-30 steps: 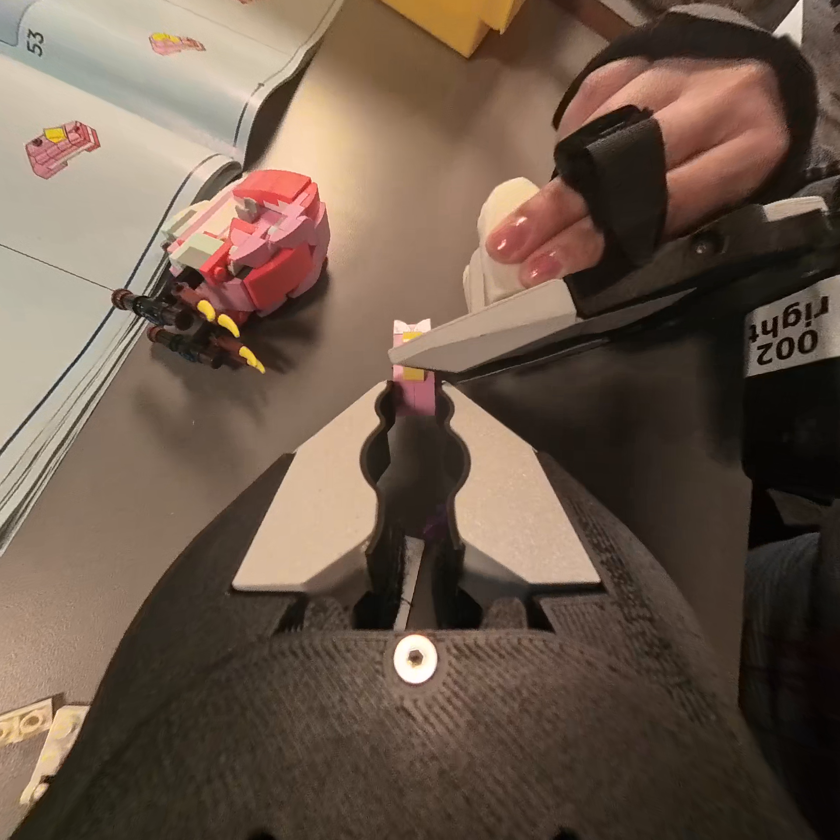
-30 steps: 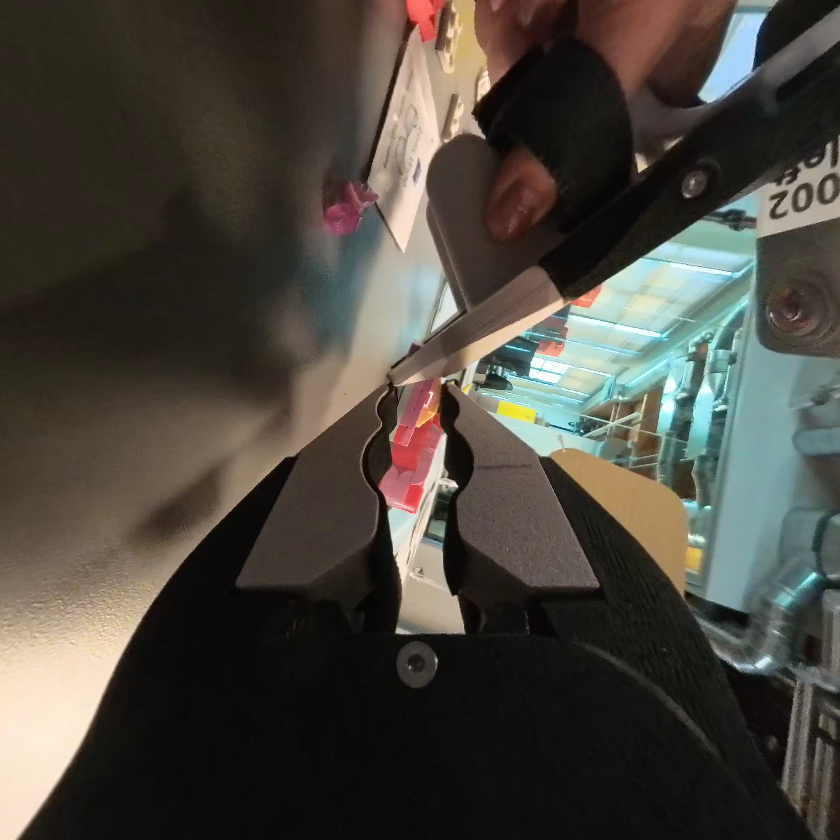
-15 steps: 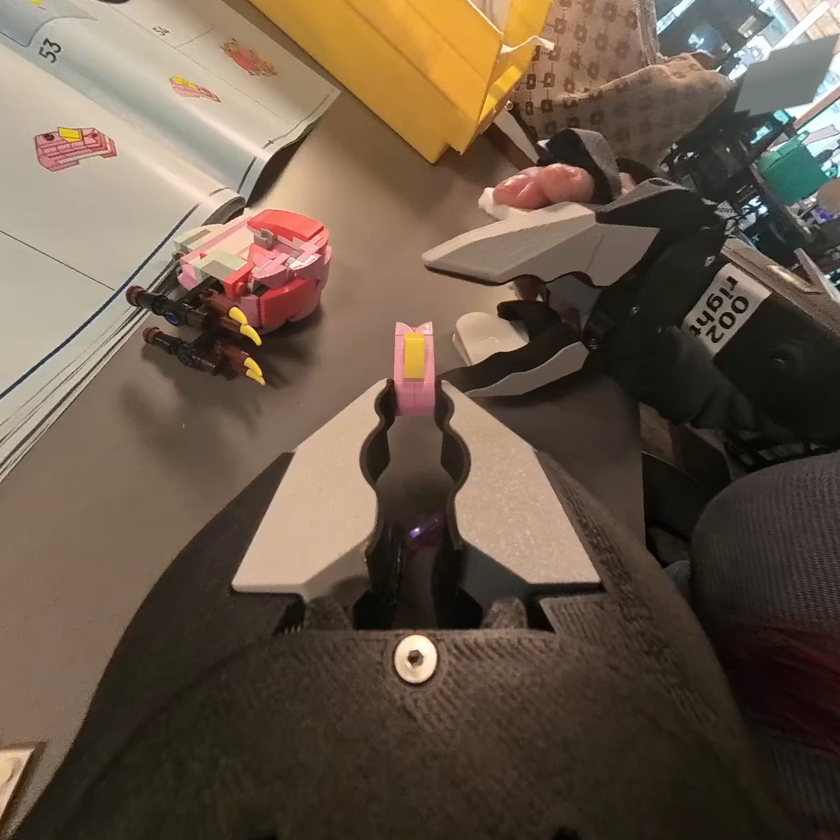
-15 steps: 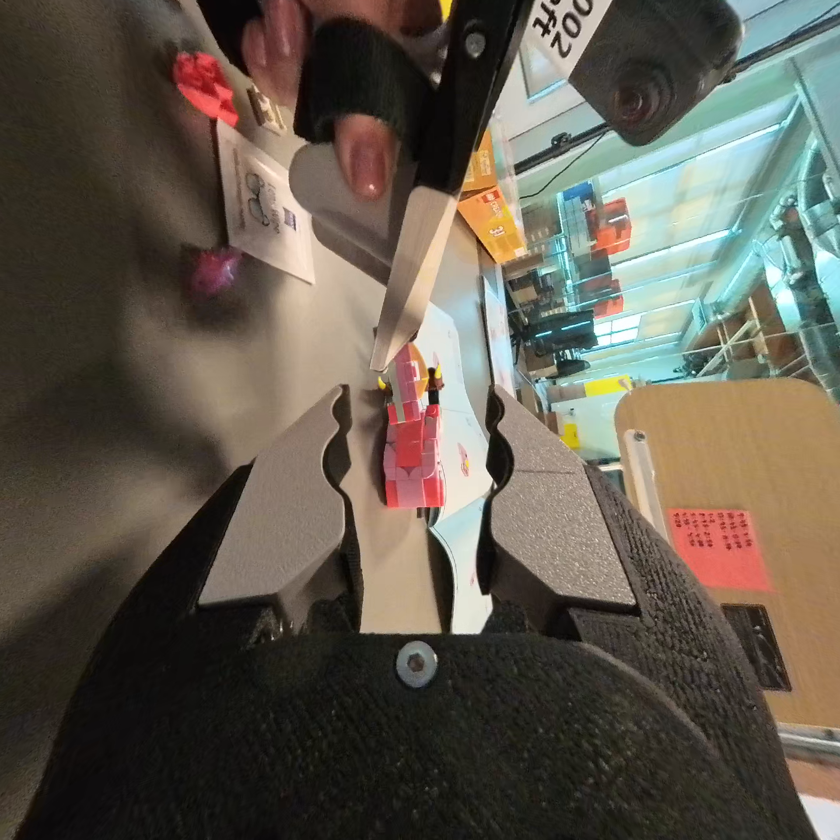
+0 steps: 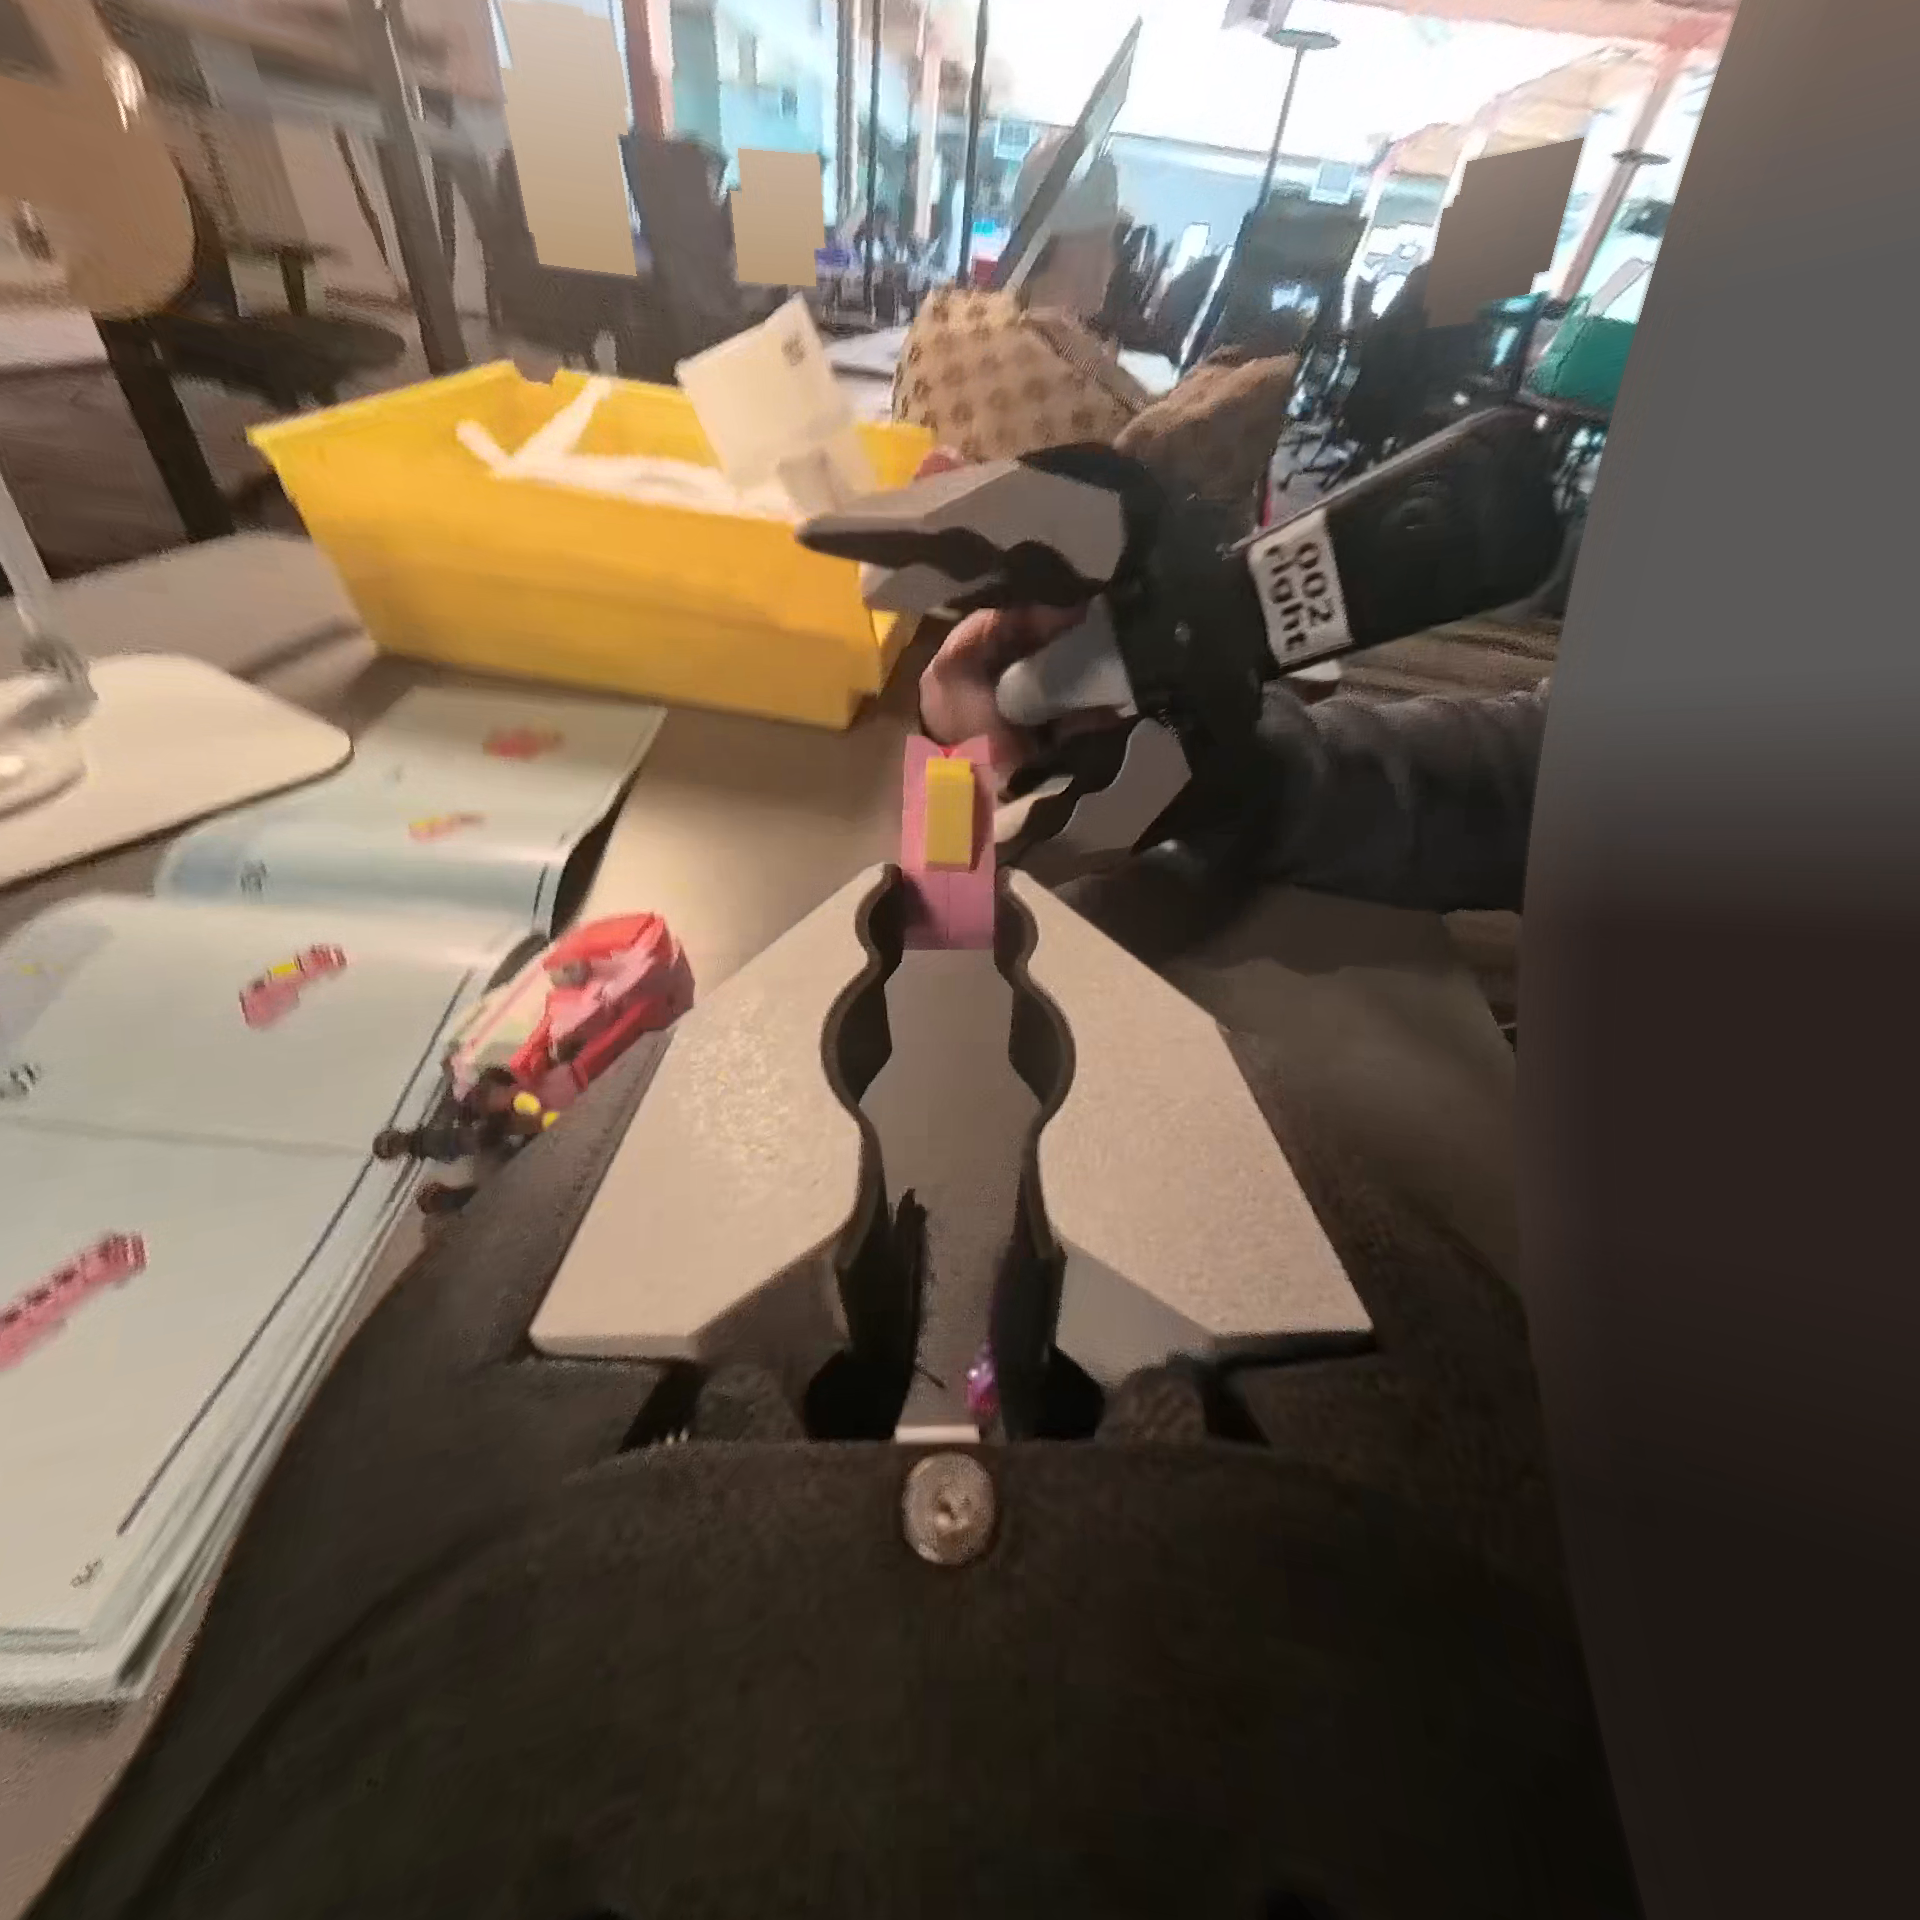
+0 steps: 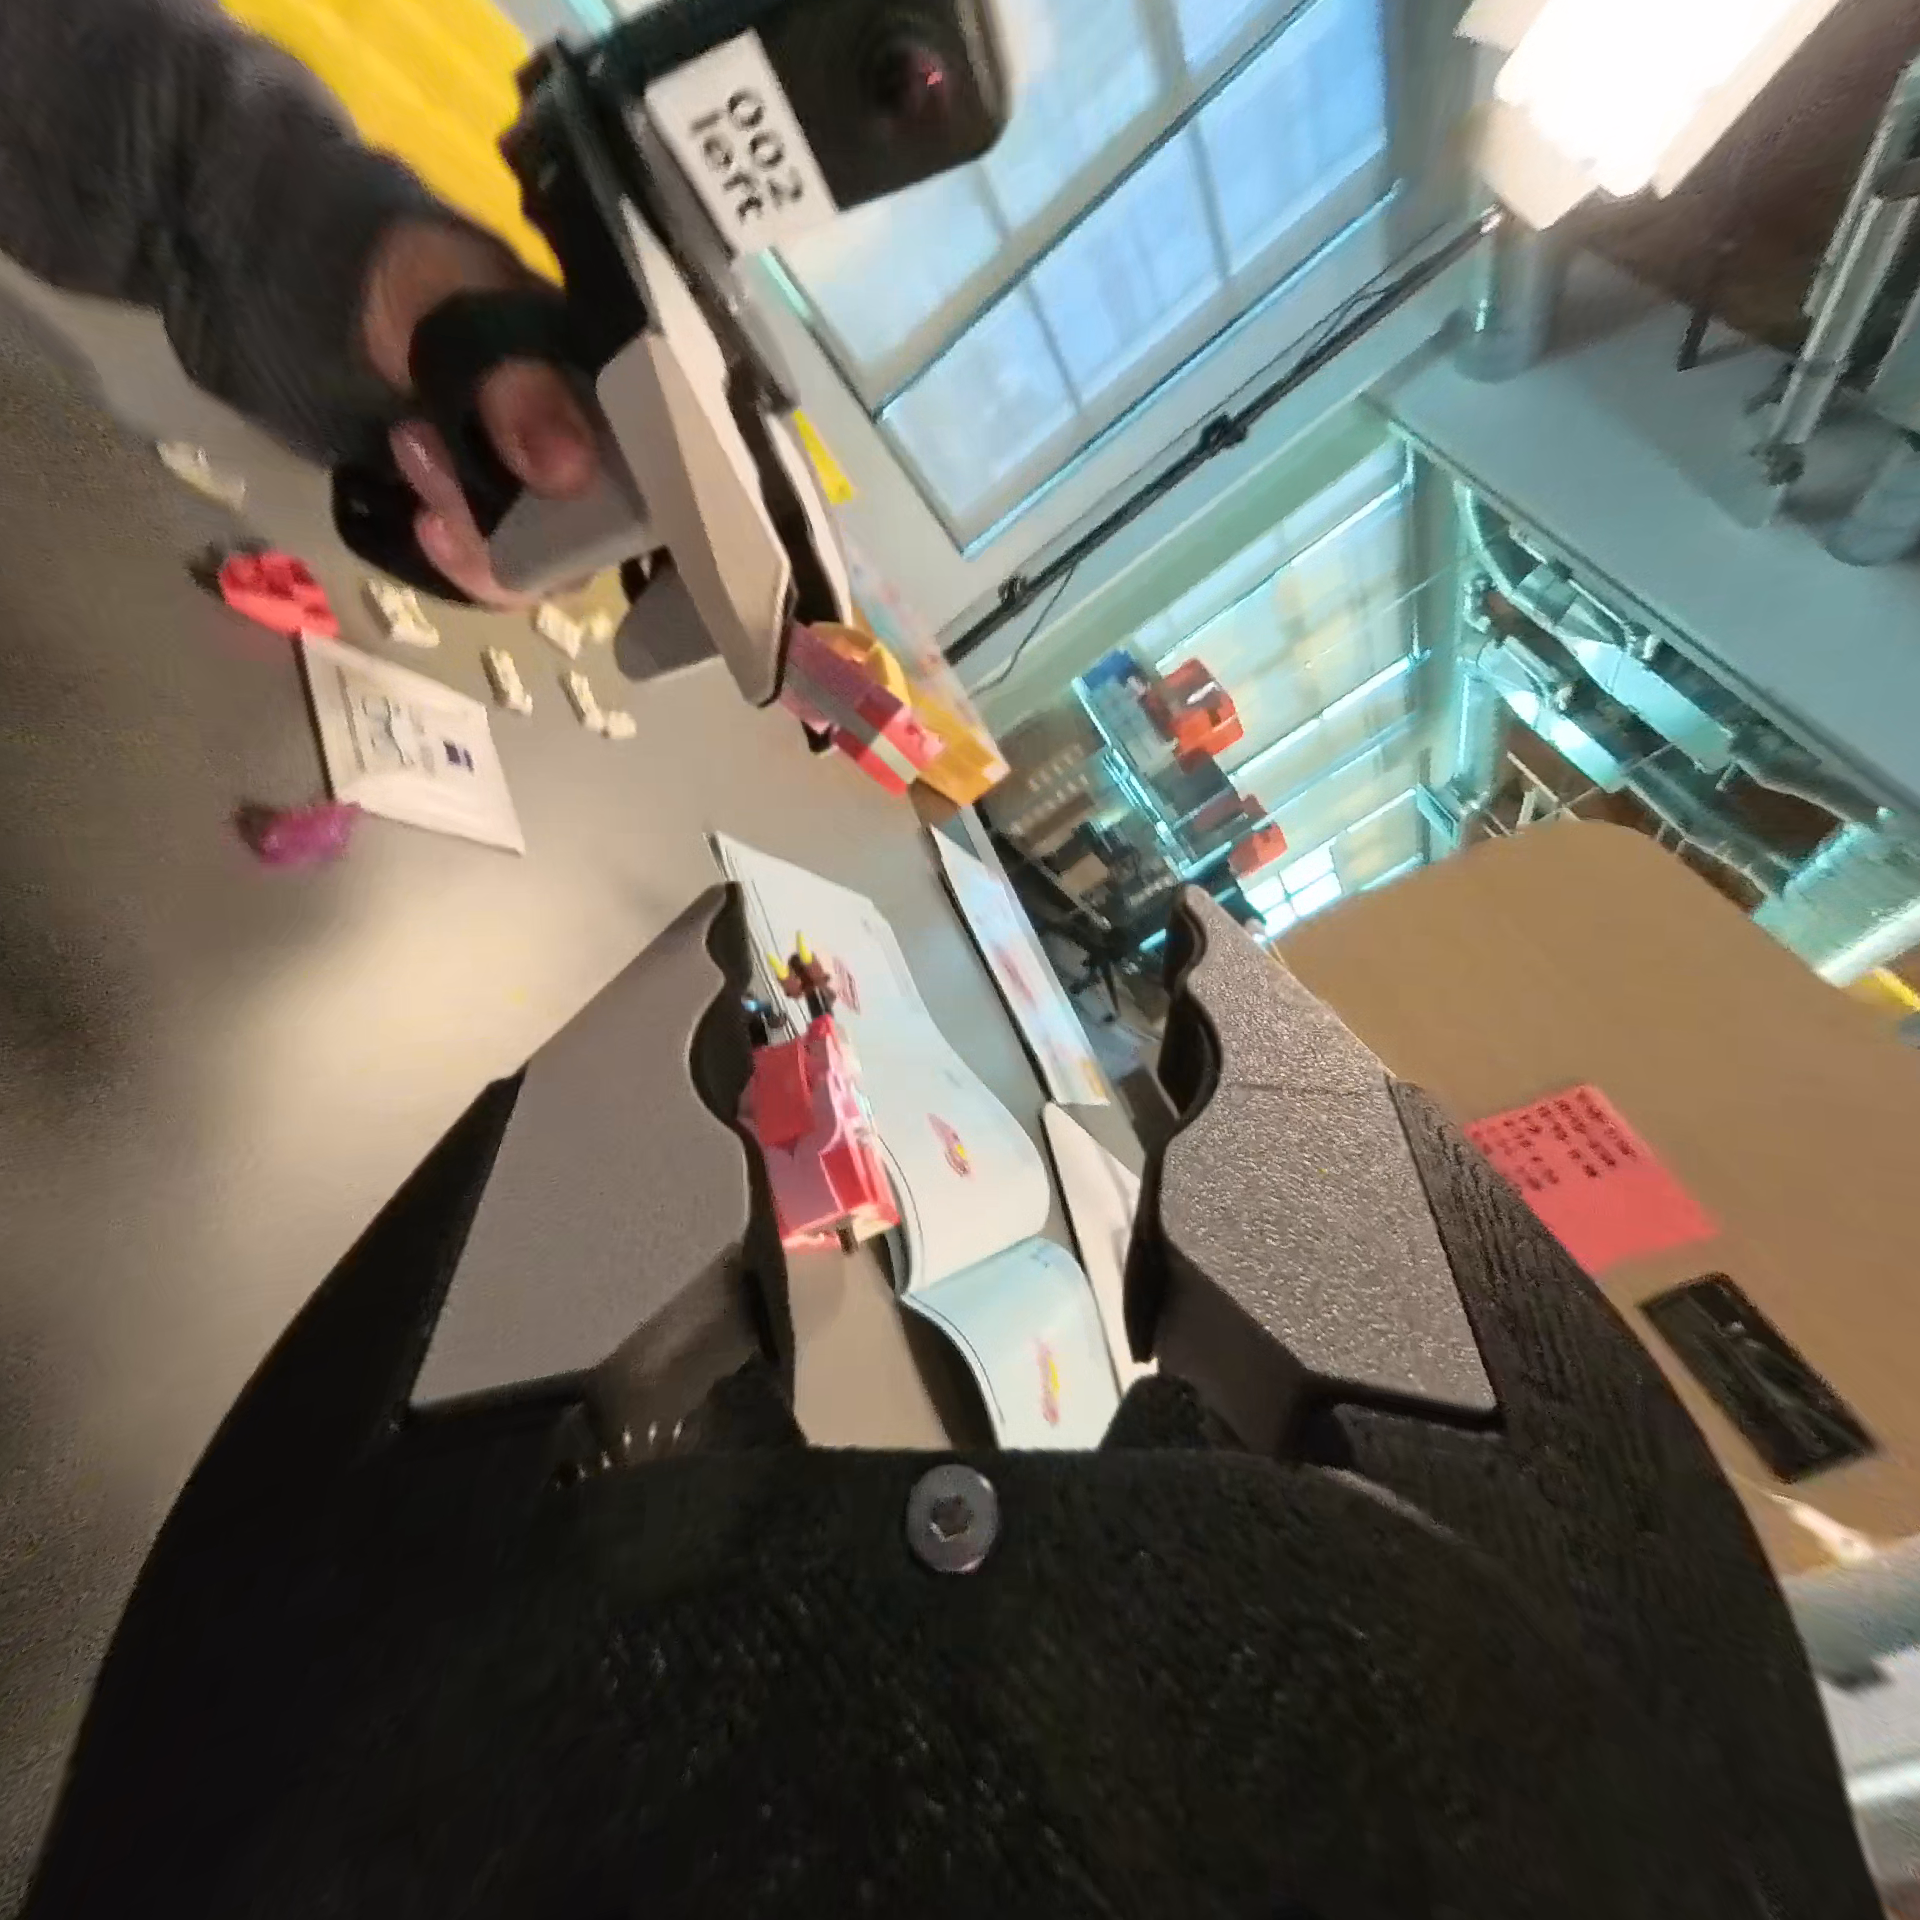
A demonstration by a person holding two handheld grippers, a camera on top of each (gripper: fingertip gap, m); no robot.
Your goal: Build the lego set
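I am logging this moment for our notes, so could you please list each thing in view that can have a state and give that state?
left gripper: shut on the pink and yellow brick piece, held up off the table.
right gripper: wide open, nothing between its fingers.
instruction booklet: lying open on the table.
red and pink brick model: lying on the table beside the booklet, ungripped.
yellow bin: open-topped, holding white bags.
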